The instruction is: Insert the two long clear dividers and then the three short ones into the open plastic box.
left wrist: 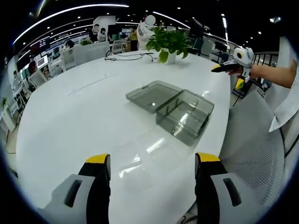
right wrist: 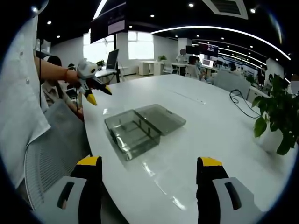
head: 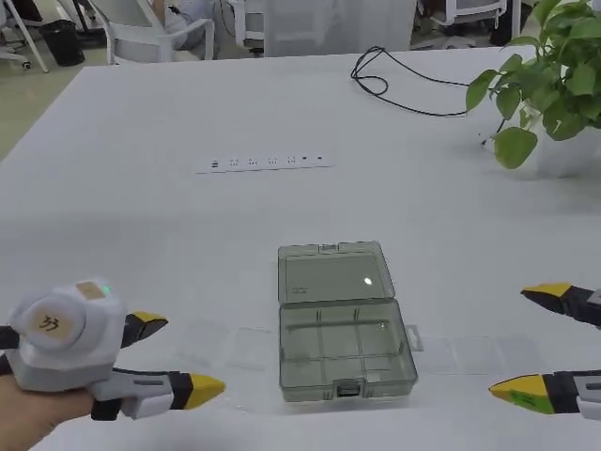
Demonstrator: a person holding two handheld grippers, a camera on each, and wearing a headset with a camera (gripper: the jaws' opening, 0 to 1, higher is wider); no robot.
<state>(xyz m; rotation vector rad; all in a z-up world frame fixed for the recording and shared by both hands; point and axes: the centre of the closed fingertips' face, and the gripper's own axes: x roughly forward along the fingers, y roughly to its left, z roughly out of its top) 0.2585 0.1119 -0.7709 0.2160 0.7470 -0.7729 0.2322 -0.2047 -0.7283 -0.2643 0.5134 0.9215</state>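
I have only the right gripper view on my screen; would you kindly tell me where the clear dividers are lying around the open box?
Observer: The head view shows clear dividers lying flat on the table left of the open box, and a second group right of it.
Operator: Thank you. Is the left gripper close to the group on its side?
Observer: Yes; in the left gripper view one clear sheet lies on the table directly ahead of the left gripper, whose jaws stand open and empty.
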